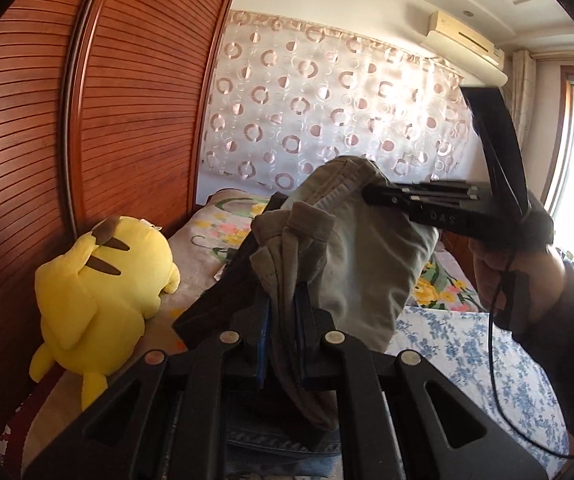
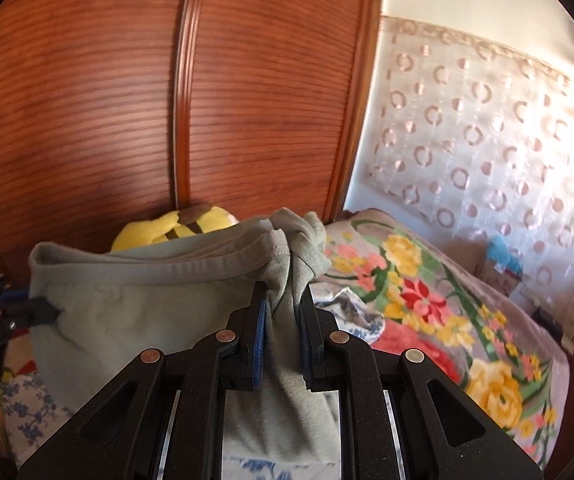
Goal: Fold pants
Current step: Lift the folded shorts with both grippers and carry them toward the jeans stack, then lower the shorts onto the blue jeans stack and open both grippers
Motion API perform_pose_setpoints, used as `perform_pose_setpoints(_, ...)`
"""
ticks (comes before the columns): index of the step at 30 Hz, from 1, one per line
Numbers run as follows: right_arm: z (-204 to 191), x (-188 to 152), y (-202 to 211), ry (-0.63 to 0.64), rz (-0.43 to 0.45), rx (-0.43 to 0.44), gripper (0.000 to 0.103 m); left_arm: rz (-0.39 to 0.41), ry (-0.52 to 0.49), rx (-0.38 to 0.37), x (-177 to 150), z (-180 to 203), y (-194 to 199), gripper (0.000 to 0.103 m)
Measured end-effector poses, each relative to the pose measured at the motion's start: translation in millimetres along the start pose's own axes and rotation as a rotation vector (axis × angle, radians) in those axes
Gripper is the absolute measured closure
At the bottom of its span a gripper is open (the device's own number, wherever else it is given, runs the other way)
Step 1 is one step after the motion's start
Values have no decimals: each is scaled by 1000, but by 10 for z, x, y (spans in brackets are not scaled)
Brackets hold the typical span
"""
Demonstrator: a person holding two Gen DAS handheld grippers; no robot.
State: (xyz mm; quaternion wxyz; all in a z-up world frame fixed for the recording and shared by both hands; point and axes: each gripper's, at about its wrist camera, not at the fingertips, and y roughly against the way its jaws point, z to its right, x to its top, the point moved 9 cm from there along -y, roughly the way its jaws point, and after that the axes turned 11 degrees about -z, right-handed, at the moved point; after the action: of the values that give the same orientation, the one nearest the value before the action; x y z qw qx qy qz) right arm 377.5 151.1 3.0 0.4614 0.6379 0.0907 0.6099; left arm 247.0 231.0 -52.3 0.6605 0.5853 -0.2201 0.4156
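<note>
The left gripper (image 1: 285, 300) is closed on a bunched edge of the pants (image 1: 351, 264); cloth fills the narrow gap between its blue-lined pads, and the gathered hem stands up just beyond the tips. The right gripper (image 2: 283, 300) is likewise clamped on the pants (image 2: 135, 320), its jaws nearly together with a fold of cloth pinched between them. In the left wrist view the right gripper (image 1: 371, 194) enters from the right, ahead of and above the left gripper, with its tips buried in the upper edge of the pants. In the right wrist view the left gripper (image 2: 43, 310) sits at the far left, touching the opposite end of the garment. The olive-grey pants hang in the air between the two grippers, held clear of the bed (image 2: 447, 300). The right hand (image 1: 499, 272), gloved, grips the handle at the right edge of the left wrist view, with a black cable (image 1: 499, 380) hanging below it. Left of and beyond the left gripper, a yellow plush toy (image 1: 99, 292) lies on the bed against a slatted wooden wardrobe (image 1: 127, 100). A blue denim garment (image 1: 271, 448) lies directly beneath the left gripper. Farther ahead hangs a curtain (image 1: 327, 112) patterned with rings.
</note>
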Motion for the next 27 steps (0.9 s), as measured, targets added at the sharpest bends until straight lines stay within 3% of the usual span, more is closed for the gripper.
perform_pose_setpoints(11, -187, 259, -404, 36, -19, 11, 91, -32, 55, 14, -137, -207, -68, 94)
perform_pose_setpoints(12, -199, 262, -440, 31, -24, 12, 90, -41, 55, 20, -153, -216, -76, 92)
perform_pose_setpoints(16, -125, 189, -493, -24, -52, 21, 69, -71, 24, 33, -209, -182, -76, 82)
perform_pose_setpoints(17, -111, 180, -461, -42, -48, 39, 68, -71, 20, 39, -200, -185, -66, 79)
perform_pose_setpoints(19, -70, 147, -354, -68, -33, 53, 66, -53, 5, 45, -168, -173, 0, 58)
perform_pose_setpoints(23, -5, 19, -70, -98, 12, 58, 66, -41, -57, 37, -111, -75, 77, 48)
perform_pose_setpoints(27, 0, -112, 62, -135, 20, 89, 66, -35, -86, 27, -16, 30, 81, 48)
